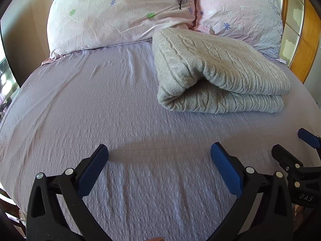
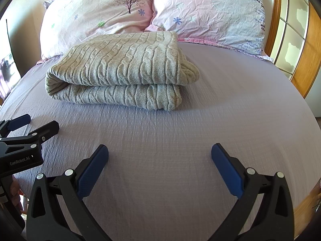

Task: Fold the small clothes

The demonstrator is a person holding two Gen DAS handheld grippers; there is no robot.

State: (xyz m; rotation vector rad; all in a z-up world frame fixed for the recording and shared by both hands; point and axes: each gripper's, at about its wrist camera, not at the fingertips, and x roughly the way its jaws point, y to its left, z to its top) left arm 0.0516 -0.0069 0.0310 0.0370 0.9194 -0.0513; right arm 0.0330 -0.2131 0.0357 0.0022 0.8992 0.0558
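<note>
- The grey cable-knit sweater (image 2: 122, 70) is found folded in layers on the lilac bed sheet (image 2: 190, 130), just in front of two pink floral pillows (image 2: 208, 10).
- The left gripper (image 1: 159, 154) is held over bare sheet, jaws spread, nothing between them.
- The right gripper (image 2: 159, 154) is likewise held with jaws spread and empty, apart from the sweater.
</note>
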